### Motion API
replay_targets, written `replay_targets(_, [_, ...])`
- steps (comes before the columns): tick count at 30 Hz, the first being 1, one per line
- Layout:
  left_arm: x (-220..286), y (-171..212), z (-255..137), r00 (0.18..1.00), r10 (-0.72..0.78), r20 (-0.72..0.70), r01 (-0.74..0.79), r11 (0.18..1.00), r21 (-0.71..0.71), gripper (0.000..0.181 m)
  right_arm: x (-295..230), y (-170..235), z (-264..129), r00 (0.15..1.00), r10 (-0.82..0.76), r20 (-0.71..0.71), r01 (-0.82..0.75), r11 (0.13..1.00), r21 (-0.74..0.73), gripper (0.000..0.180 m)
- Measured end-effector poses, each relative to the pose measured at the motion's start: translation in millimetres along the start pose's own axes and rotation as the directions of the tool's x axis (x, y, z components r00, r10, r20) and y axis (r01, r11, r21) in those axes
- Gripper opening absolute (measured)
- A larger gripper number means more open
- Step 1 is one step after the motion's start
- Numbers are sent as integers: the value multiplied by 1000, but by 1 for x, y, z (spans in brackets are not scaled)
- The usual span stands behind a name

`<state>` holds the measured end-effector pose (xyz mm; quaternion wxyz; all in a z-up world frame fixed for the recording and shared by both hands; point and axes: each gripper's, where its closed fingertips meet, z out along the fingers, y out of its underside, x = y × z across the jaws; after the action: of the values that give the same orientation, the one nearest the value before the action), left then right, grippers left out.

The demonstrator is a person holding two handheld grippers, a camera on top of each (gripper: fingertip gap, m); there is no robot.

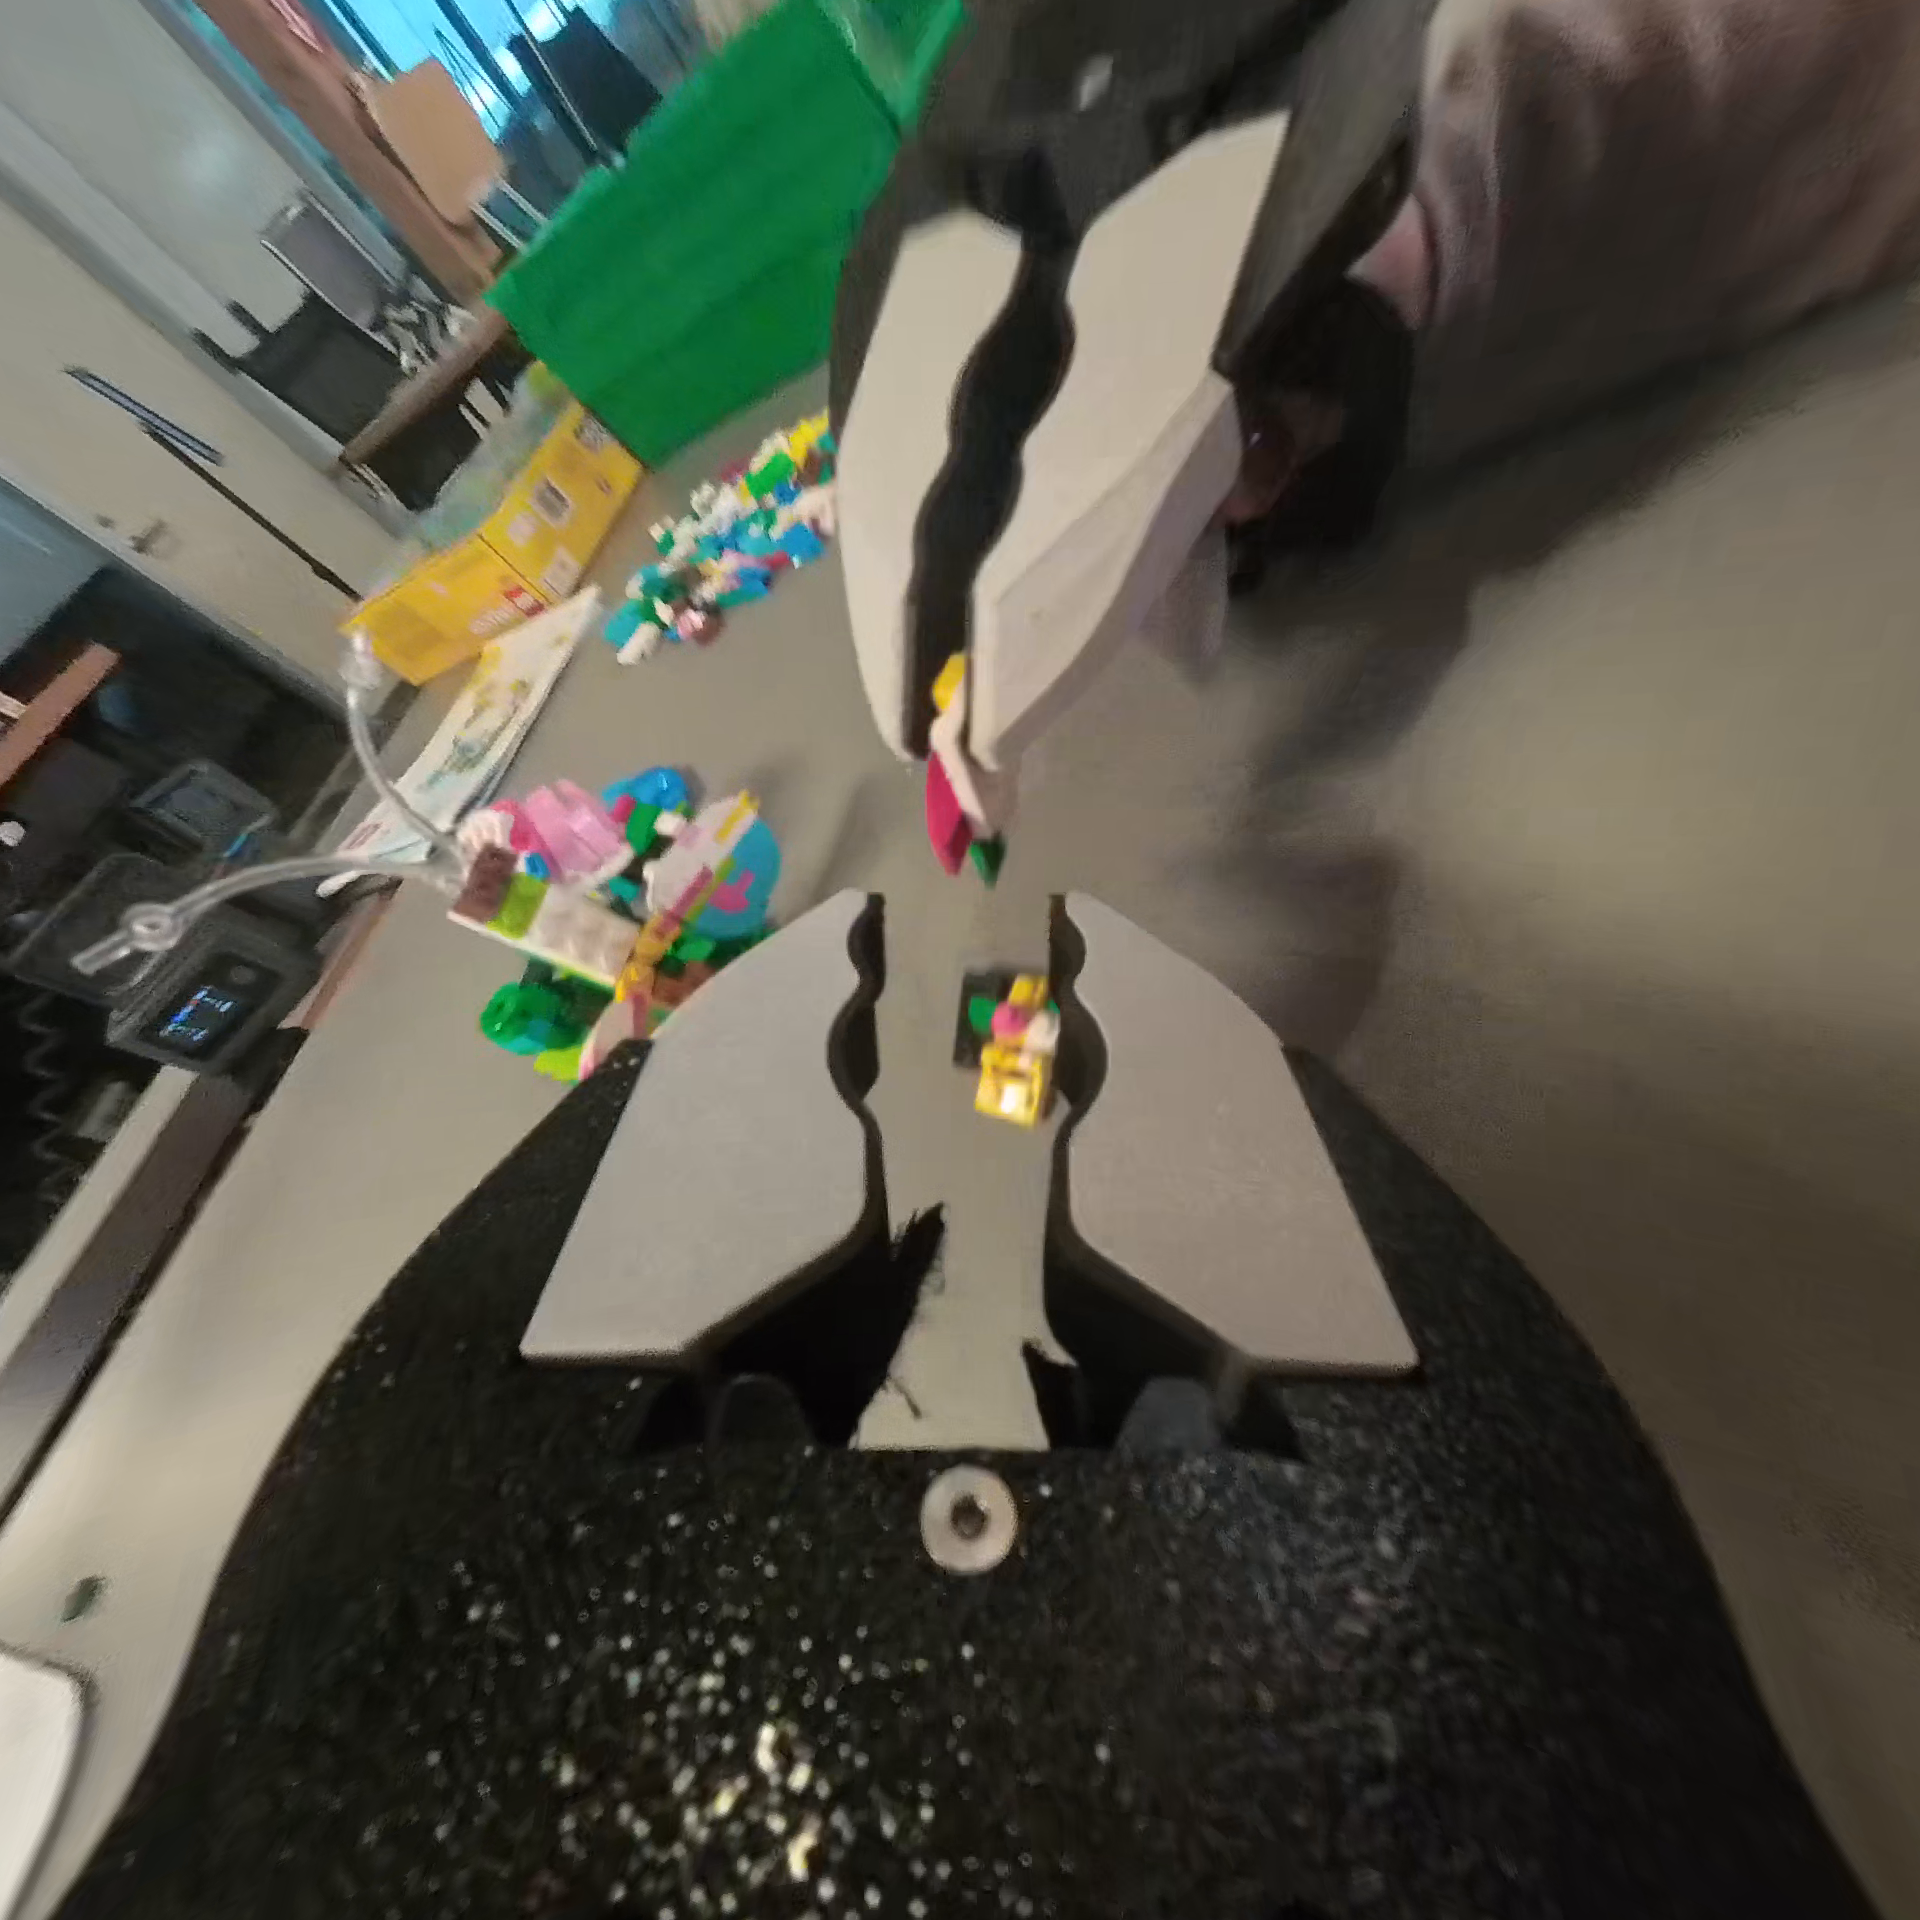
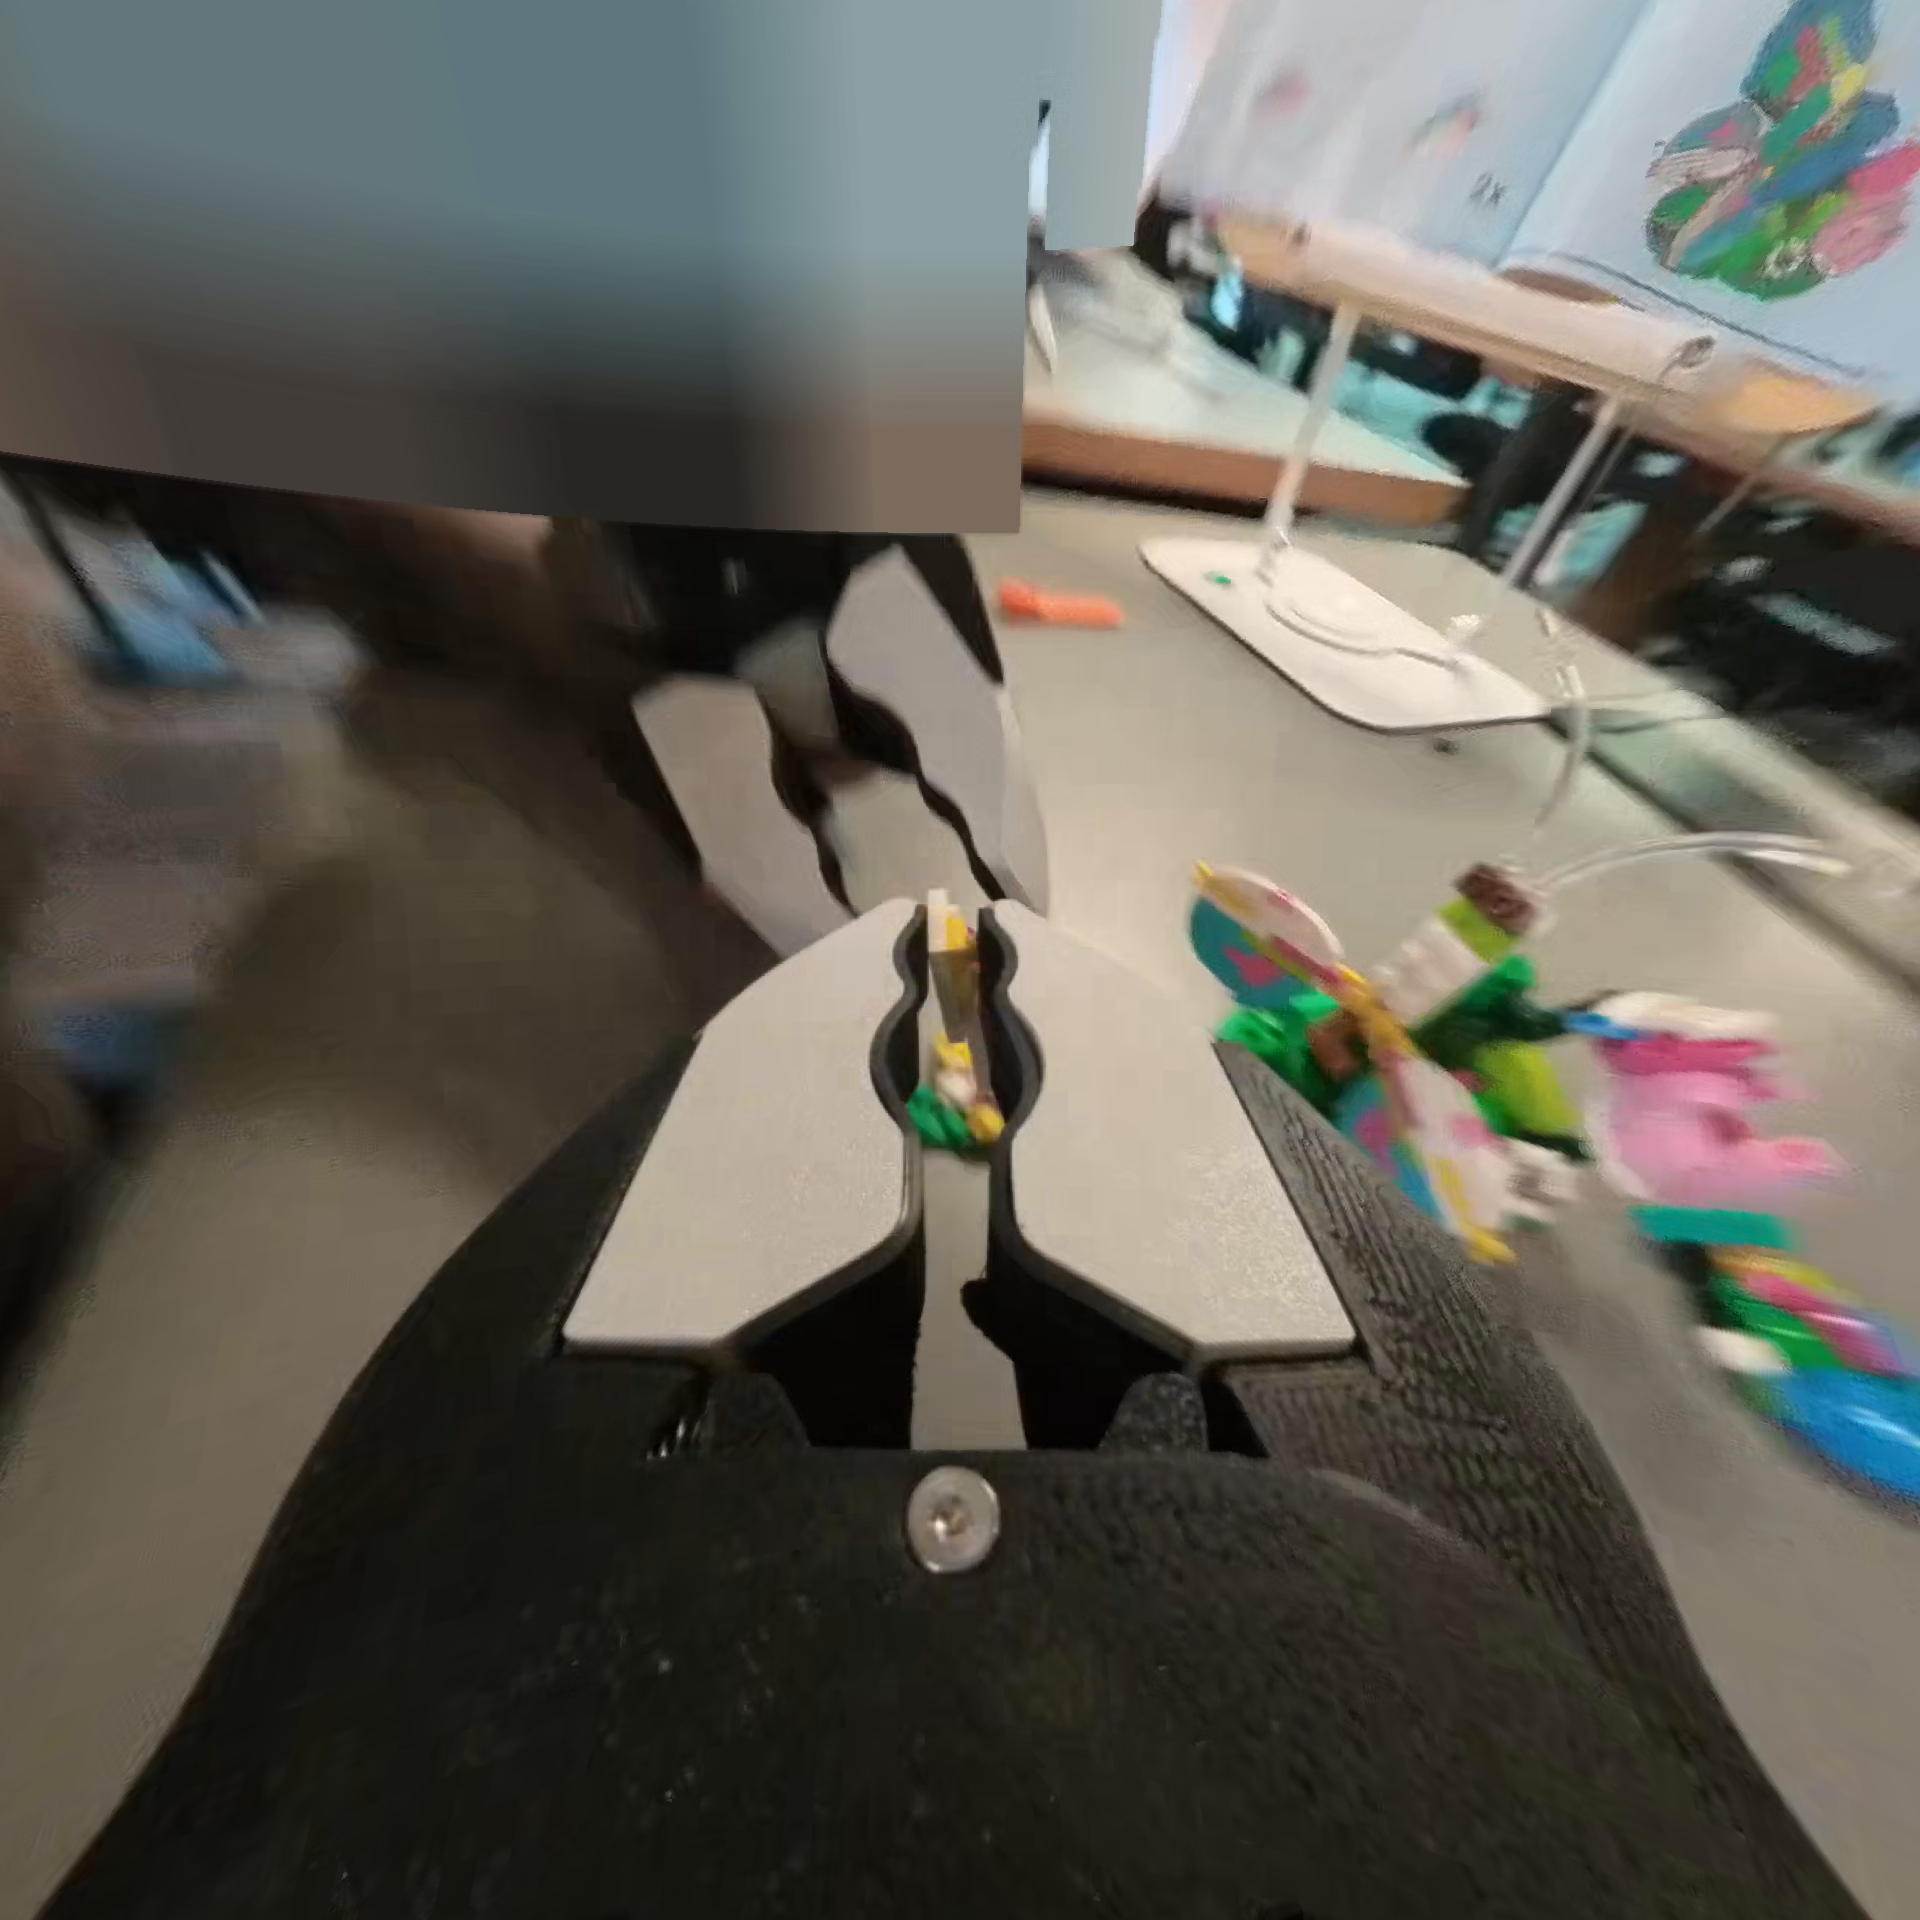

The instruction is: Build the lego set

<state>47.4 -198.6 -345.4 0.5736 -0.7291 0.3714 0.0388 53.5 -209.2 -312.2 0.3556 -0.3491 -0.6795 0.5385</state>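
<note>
On the grey worktop [image 1: 1558,935] the left gripper [image 1: 966,914], fingers apart and empty, frames a small yellow build [image 1: 1010,1044], while the right gripper [image 2: 951,920] pinches a light, easily dislodged pink-and-white piece [image 1: 961,800] just above it.

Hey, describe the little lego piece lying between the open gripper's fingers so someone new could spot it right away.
Start at the grey table, with the big colourful lego model on its left. The left gripper is open just right of that; the small lego cluster lies between its fingers. It is tiny, mostly yellow, and sits alone.
</note>
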Motion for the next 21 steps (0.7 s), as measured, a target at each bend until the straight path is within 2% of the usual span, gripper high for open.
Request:
replay_targets(1, [1,-9,1,999,-43,-13,44,998,35,33,0,-11,-1,990,125,58,-130,988,81,7])
replay_targets(3, [2,-23,2,991,-126,-49,130,988,86,32,5,-23,-7,938,306,161,-333,926,179,7])
replay_targets(5, [2,-31,1,979,-190,-80,198,973,118,25,8,-25,-12,895,387,223,-432,877,210,6])
replay_targets(8, [0,-36,0,955,-276,-109,291,944,158,16,7,-28,-14,874,403,270,-466,853,234,7])
replay_targets(14, [-2,-49,-13,891,-382,-247,441,856,269,11,2,-30,-15,868,387,311,-463,857,225,6])
replay_targets(17, [-6,-43,-13,911,-363,-196,405,876,260,10,6,-27,-12,894,370,253,-427,874,233,7])
replay_targets(19, [-10,-40,-14,956,-278,-97,294,921,255,9,11,-26,-12,934,317,165,-350,904,245,9])
replay_targets(21, [-9,-38,-15,990,-142,-24,144,963,226,9,13,-21,-12,970,229,81,-241,948,208,22])
